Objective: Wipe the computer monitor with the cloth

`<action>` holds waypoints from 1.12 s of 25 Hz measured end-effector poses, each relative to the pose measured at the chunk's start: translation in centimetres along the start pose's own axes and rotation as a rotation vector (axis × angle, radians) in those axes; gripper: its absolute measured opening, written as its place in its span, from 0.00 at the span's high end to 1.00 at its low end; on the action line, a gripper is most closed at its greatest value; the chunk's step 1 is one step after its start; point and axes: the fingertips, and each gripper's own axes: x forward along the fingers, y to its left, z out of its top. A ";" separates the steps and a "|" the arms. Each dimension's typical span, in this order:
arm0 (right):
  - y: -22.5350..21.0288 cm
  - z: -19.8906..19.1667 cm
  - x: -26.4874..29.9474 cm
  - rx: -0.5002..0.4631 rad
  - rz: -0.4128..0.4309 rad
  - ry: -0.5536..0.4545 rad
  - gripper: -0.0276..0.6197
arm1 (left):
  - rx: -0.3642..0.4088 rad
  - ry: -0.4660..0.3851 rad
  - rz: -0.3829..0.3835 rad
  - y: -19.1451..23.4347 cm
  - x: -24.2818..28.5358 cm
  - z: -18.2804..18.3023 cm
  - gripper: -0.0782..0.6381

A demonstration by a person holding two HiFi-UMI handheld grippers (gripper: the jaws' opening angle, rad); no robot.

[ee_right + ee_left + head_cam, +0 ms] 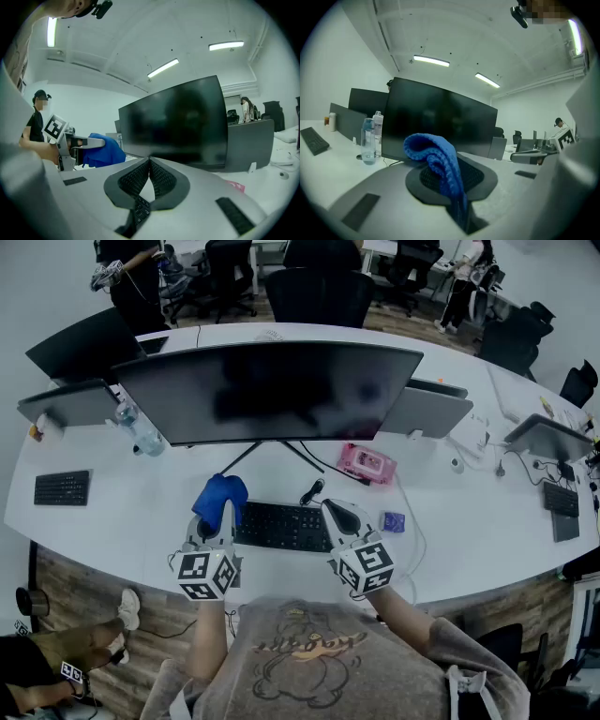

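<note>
A wide black monitor (272, 390) stands in the middle of the white desk (450, 549), its screen dark; it also fills the left gripper view (440, 122) and the right gripper view (178, 124). My left gripper (223, 512) is shut on a blue knitted cloth (219, 495), which bulges out over the jaws (433, 154). It hovers in front of the monitor's lower left, above the keyboard's left end. My right gripper (339, 512) is shut and holds nothing, its tips touching (149, 161), over the keyboard's right end.
A black keyboard (281, 526) lies between the grippers. A pink wipes pack (366, 462) and a small purple item (393, 521) sit at right. A water bottle (141, 432) stands left of the monitor. Other monitors, a second keyboard (62, 487) and office chairs surround the desk.
</note>
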 end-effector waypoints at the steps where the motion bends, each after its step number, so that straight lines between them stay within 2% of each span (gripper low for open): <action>1: -0.1 0.1 0.1 -0.001 0.001 -0.001 0.92 | -0.002 -0.001 0.002 0.1 0.1 0.0 0.82; 6: -0.4 0.1 0.6 -0.002 0.006 -0.001 0.92 | -0.006 -0.006 0.006 0.3 0.5 -0.1 0.82; 13: 0.5 -0.3 1.7 0.039 0.071 0.005 0.92 | -0.028 -0.023 0.043 2.3 0.2 0.1 0.83; 17: 1.9 -0.6 3.3 0.033 0.118 0.009 0.92 | -0.038 -0.038 0.104 5.2 -1.0 0.1 0.83; 22: 5.4 -0.9 6.8 0.018 0.220 0.027 0.92 | -0.055 -0.057 0.227 10.2 -4.3 0.2 0.83; 28: 9.4 -0.1 9.8 0.001 0.289 0.036 0.92 | -0.076 -0.066 0.303 14.5 -6.9 1.1 0.83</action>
